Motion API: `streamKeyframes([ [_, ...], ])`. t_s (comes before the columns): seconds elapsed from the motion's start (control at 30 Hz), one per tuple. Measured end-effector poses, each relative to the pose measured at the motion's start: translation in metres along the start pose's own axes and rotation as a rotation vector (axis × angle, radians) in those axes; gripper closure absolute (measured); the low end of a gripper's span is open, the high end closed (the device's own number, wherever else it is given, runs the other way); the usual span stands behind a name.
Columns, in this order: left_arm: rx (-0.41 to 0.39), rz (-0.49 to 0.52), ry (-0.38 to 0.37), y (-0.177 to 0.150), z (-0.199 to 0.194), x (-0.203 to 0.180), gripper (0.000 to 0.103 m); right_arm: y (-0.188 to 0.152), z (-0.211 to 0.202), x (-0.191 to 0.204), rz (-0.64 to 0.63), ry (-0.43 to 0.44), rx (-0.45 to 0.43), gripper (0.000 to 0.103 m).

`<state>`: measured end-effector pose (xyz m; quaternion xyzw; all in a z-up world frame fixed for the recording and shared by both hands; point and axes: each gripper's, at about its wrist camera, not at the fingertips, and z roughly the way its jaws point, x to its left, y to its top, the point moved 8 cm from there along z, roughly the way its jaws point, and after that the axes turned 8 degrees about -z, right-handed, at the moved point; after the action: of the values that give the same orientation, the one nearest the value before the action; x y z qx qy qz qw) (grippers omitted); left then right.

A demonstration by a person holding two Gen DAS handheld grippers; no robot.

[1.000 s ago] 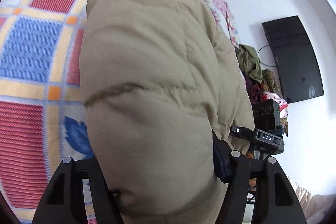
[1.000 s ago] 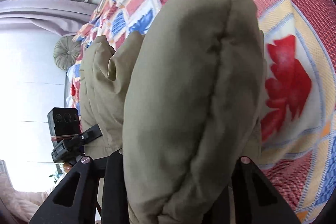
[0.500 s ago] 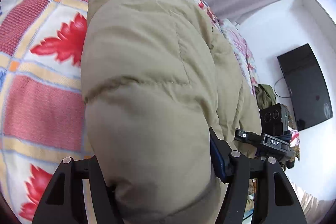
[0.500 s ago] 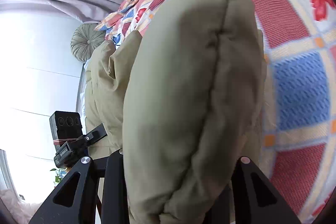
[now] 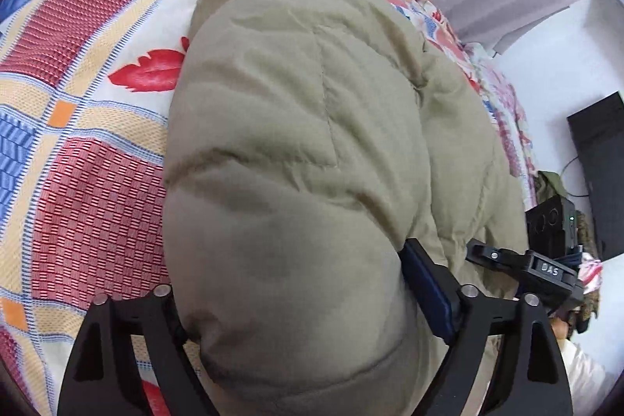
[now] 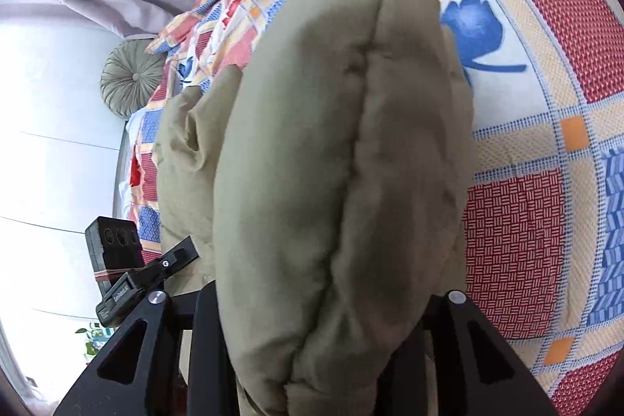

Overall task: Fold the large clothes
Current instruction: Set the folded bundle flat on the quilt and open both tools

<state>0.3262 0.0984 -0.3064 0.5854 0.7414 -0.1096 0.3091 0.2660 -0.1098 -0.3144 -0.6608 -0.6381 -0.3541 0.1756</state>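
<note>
Left gripper (image 5: 312,330): jaws opening, spread wide, with a thick padded roll of the olive puffer jacket (image 5: 296,158) between them; the blue pad on the right finger sits at the fabric, the left finger is hidden behind the bulge, so whether the pads are pressing cannot be told from this view

Right gripper (image 6: 323,334): jaws opening, narrower gap, a seamed edge of the same jacket (image 6: 343,151) bunched between the fingers and filling the gap; contact looks close on both sides, release appears to be starting

Jacket location: lying over the patterned bedspread (image 5: 97,190), bulk stretched between the 2 grippers, far end resting on the bed toward the wall

Handling, judged: quilted, air-filled, soft, no stiffness; light for its bulk; springs back when let go, so a fold will likely puff open unless pressed flat. Shell looks smooth, may slip in a shallow pinch. Best hold: on stitched seams or the hem band, where the layers are thin and firm, not on the fat baffles

Count: 1 jacket, 2 grippers, 1 bedspread, 1 round cushion (image 6: 132,80), 1 dark wall screen (image 5: 600,158)
</note>
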Motion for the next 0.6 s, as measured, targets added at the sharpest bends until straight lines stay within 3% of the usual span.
streamKeyframes([
  [0.17, -0.021, 0.021, 0.079, -0.004, -0.013, 0.012, 0.011, -0.007, -0.011, -0.012, 0.040, -0.030, 0.009, 0.054],
  [0.3, -0.042, 0.015, 0.142, -0.008, -0.028, 0.009, 0.011, -0.004, -0.021, -0.014, 0.011, -0.129, 0.025, 0.046],
  [0.6, -0.116, 0.099, 0.312, -0.021, -0.083, 0.004, 0.011, -0.009, -0.075, -0.004, -0.054, -0.285, -0.024, 0.044],
])
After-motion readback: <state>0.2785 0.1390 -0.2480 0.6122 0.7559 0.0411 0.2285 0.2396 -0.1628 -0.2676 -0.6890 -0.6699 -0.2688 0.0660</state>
